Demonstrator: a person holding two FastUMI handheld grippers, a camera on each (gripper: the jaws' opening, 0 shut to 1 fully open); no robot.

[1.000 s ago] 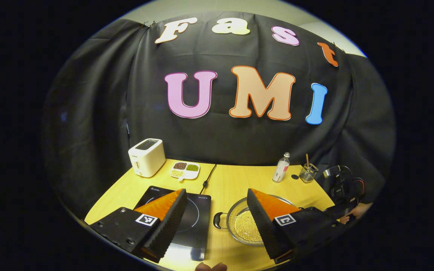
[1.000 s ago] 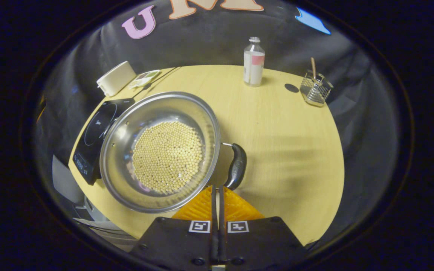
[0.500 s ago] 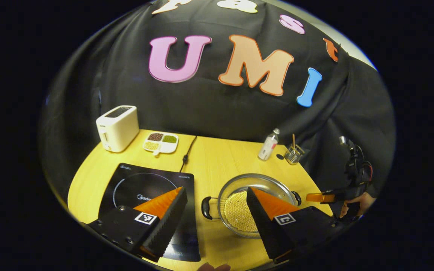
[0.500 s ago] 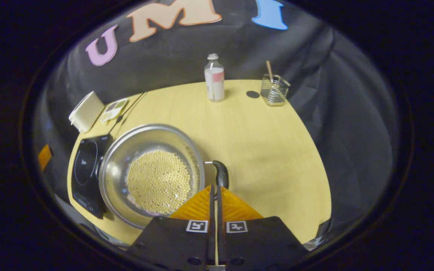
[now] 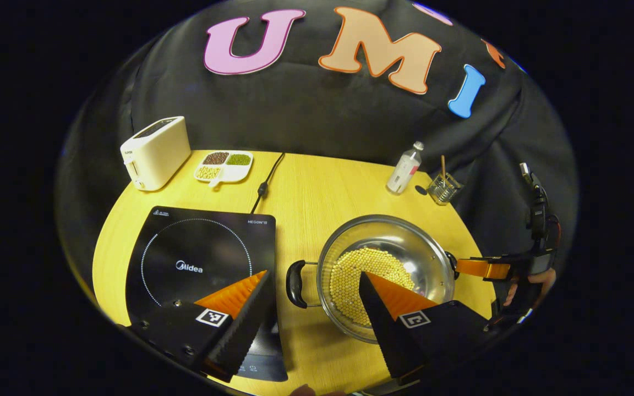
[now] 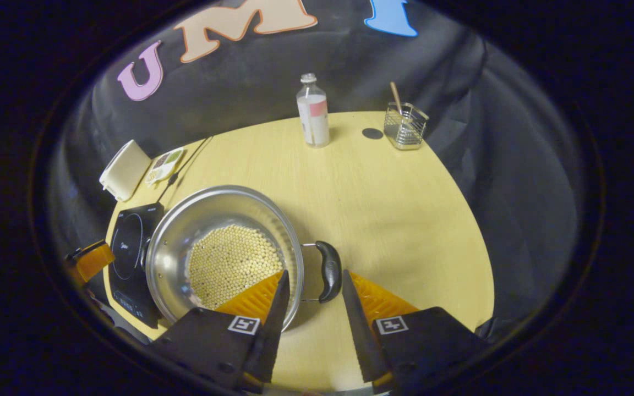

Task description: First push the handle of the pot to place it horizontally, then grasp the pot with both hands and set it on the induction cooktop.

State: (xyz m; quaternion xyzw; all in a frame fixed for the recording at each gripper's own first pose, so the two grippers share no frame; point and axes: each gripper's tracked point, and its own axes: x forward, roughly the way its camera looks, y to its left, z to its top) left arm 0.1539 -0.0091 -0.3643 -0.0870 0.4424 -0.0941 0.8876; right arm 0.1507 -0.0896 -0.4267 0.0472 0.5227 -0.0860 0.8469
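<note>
Steel pot (image 6: 223,256) sits right of cooktop (image 5: 201,258), handles level; two-hand grasp step. Left gripper (image 5: 311,300) and right gripper (image 6: 309,300) fingers spread, must close on handles.

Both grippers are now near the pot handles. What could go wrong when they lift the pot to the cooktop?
1. The pot is full of small beans; a tilted or uneven lift could spill them.
2. The right gripper is open around the right handle, but the left gripper is not yet aligned on the left handle, so one side may rise first.
3. The induction cooktop is smooth; the pot may slide.
</note>
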